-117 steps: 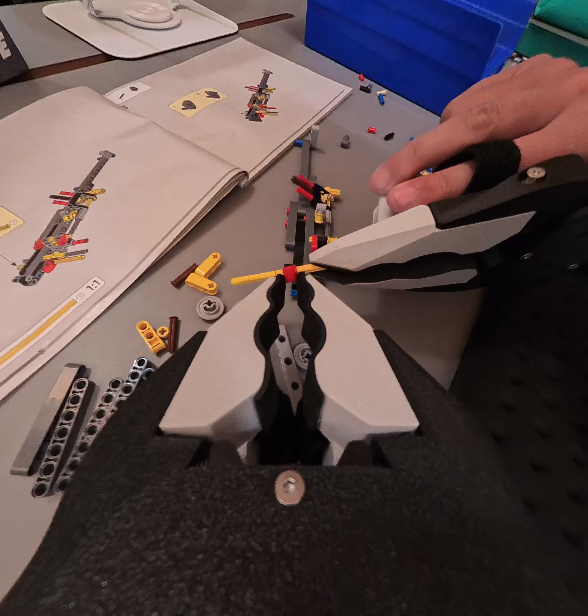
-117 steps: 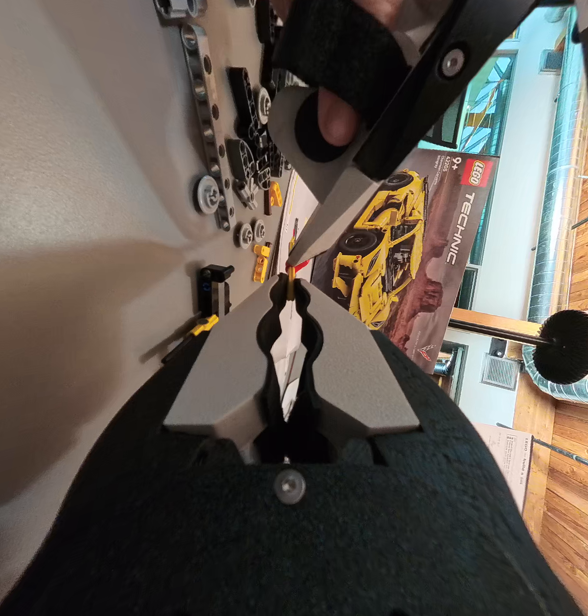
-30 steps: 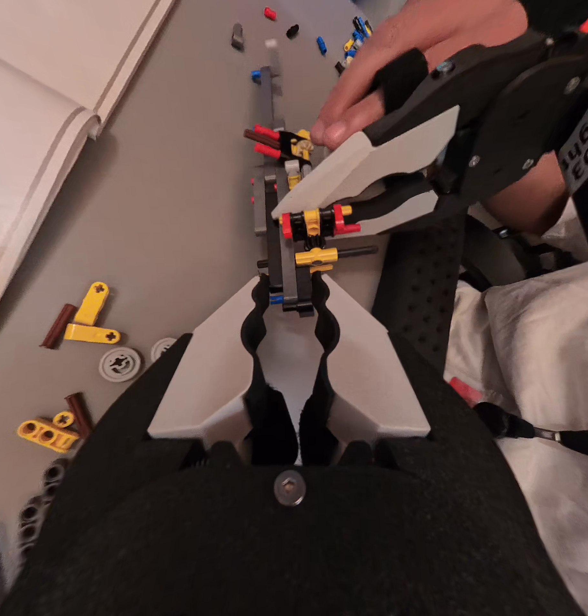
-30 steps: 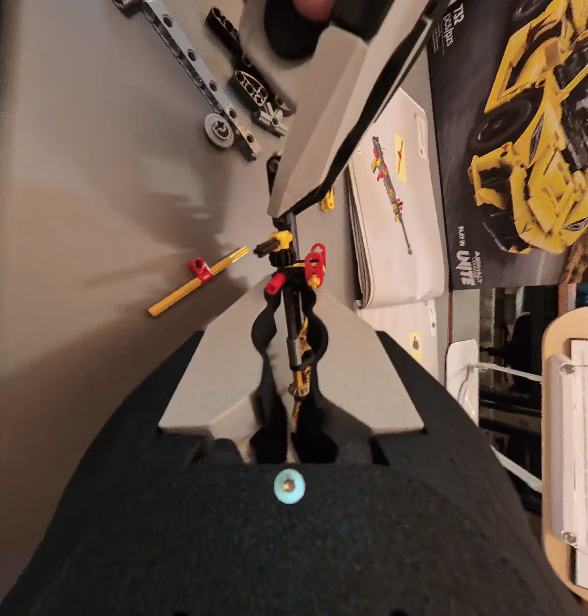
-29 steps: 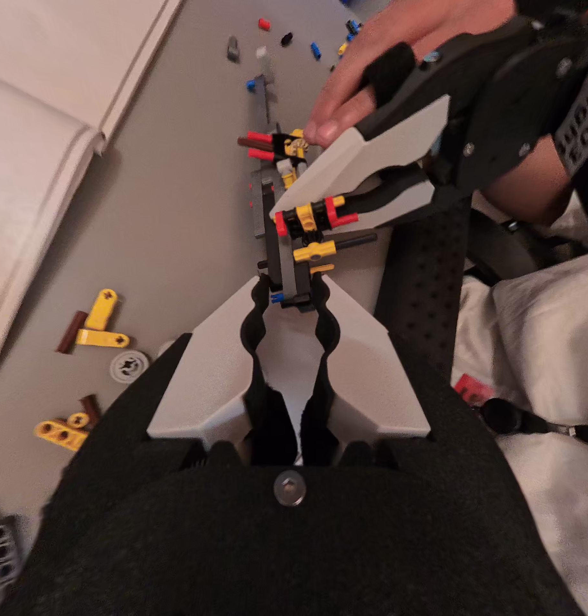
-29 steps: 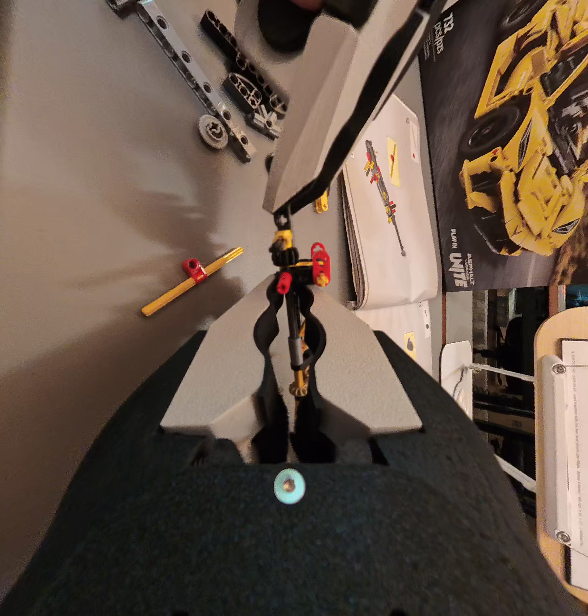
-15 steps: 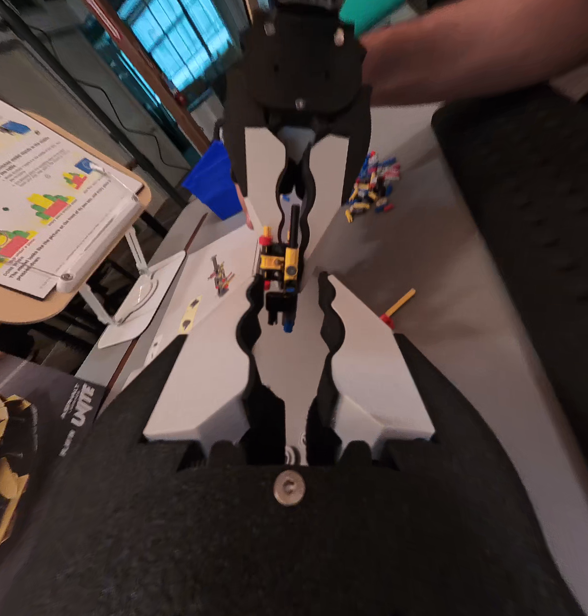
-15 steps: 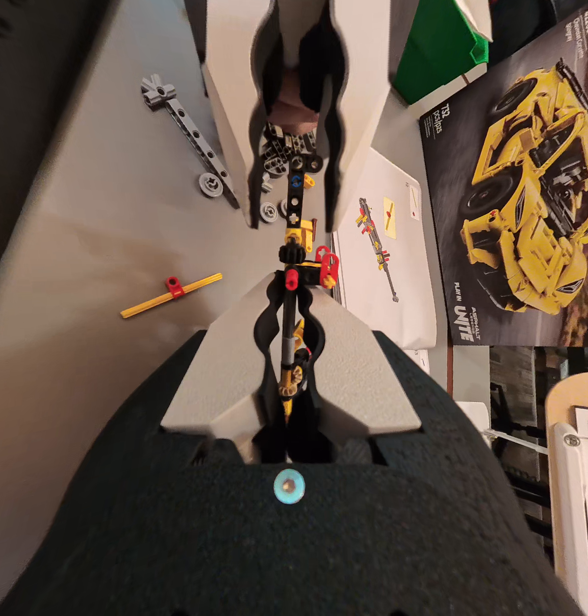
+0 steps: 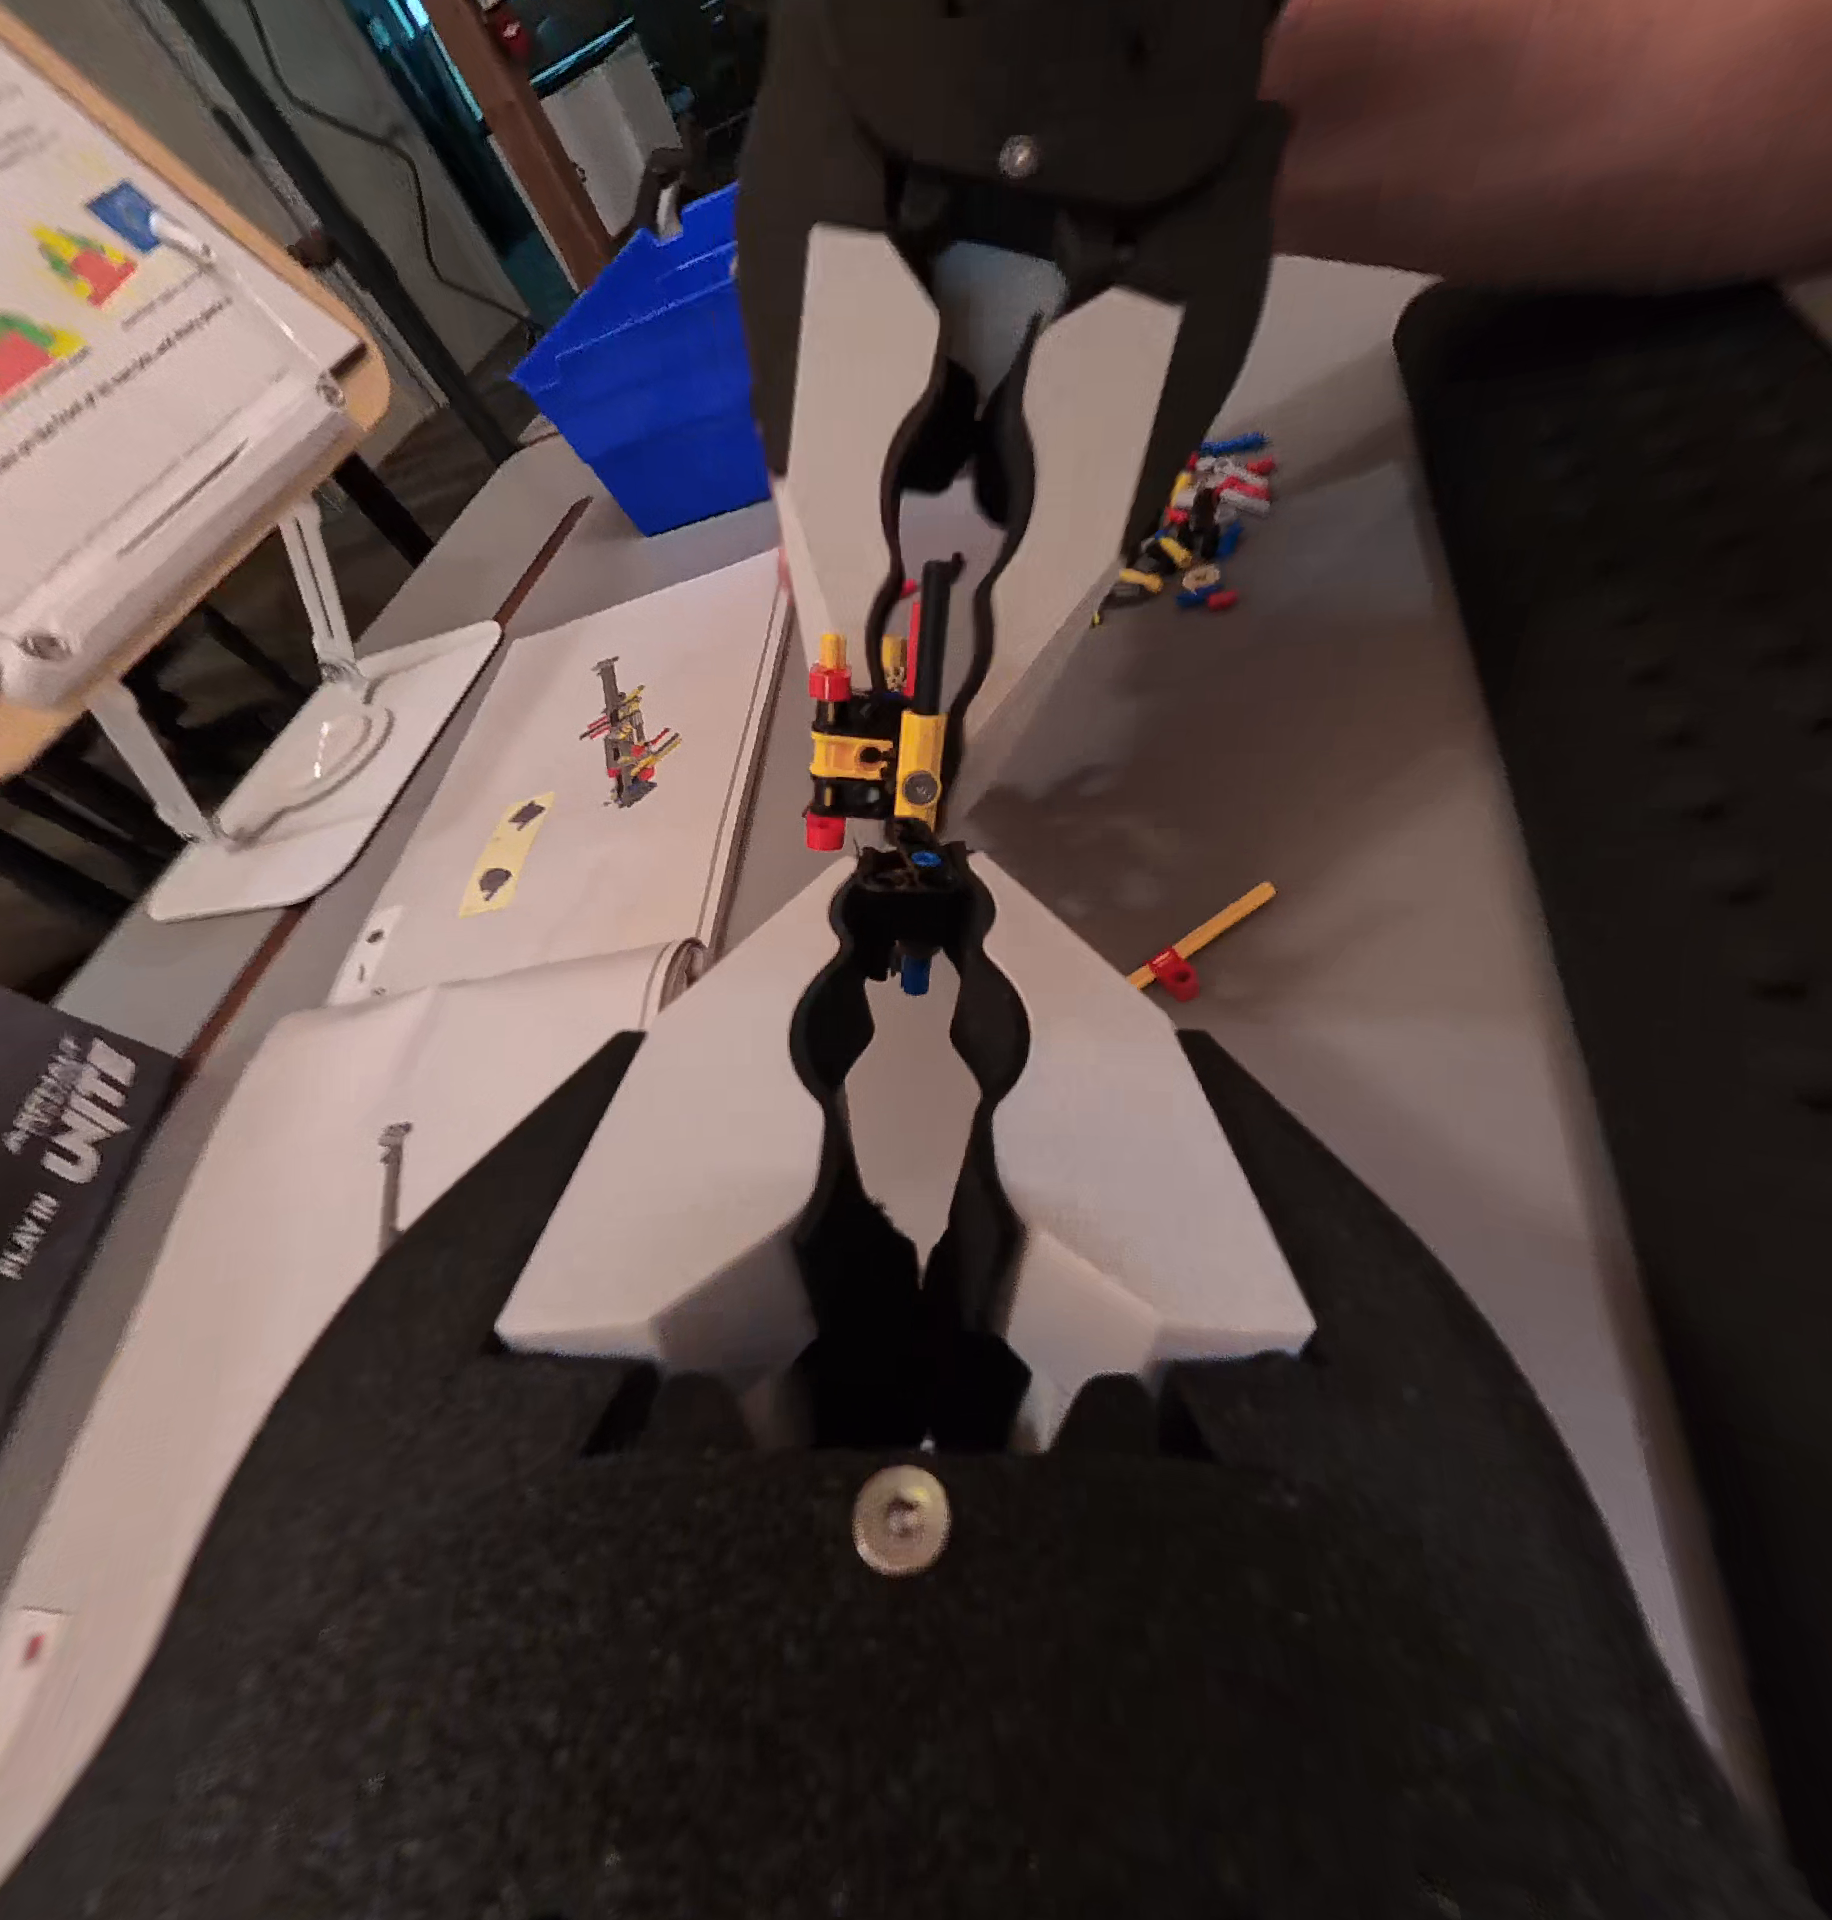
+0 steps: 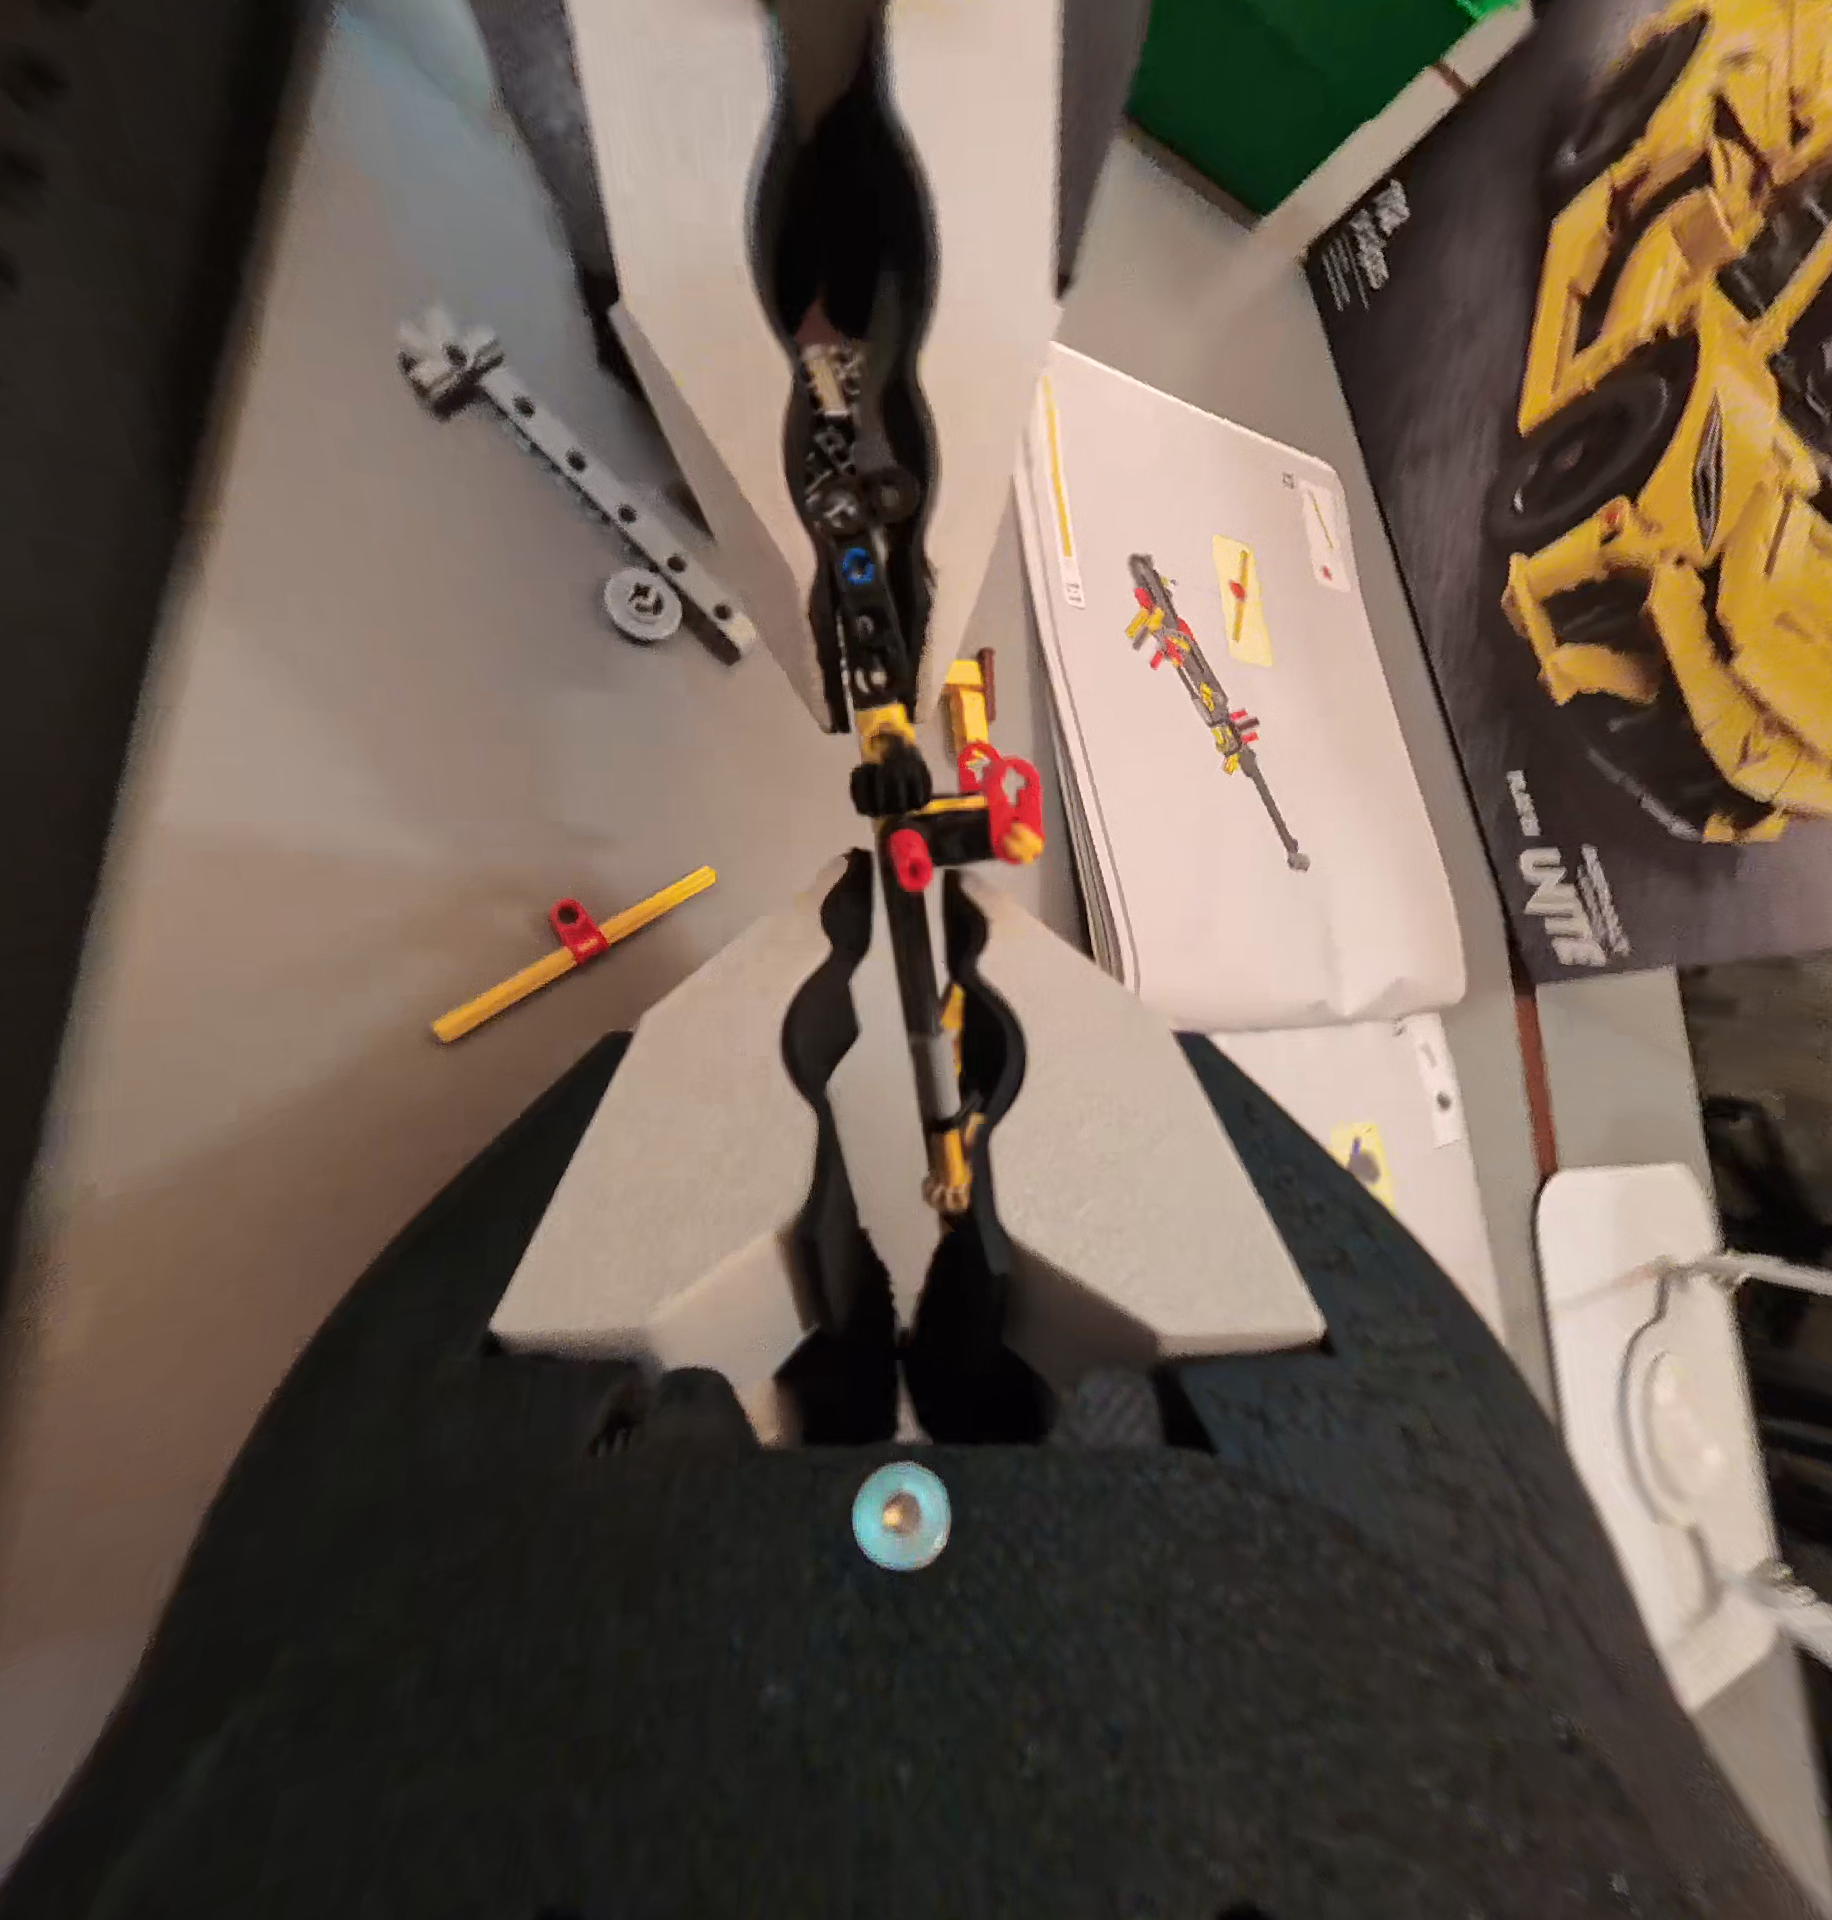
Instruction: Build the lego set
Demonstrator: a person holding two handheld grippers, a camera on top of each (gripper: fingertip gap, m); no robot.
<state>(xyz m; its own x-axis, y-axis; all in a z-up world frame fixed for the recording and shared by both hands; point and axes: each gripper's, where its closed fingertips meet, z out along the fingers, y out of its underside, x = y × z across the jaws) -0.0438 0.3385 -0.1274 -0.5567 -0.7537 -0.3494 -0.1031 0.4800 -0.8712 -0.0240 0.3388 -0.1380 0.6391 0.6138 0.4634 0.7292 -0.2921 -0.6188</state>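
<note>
1. Above the worktop [image 10: 268, 790]: one lego assembly [image 9: 876, 753] held in the air, gripped at one end by the left tool [image 9: 912, 868], at the other by the right tool [image 10: 896, 868].
2. Beside the assembly: one yellow axle [image 10: 569, 956], one open booklet [image 10: 1234, 707], one box [image 10: 1670, 436].
3. Far past the assembly: loose pieces [image 9: 1198, 530], blurred, uncountable.

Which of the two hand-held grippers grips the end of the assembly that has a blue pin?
The left hand-held gripper: its fingertips clamp the lego assembly at the blue pin; the right hand-held gripper holds the black-axle end.
</note>
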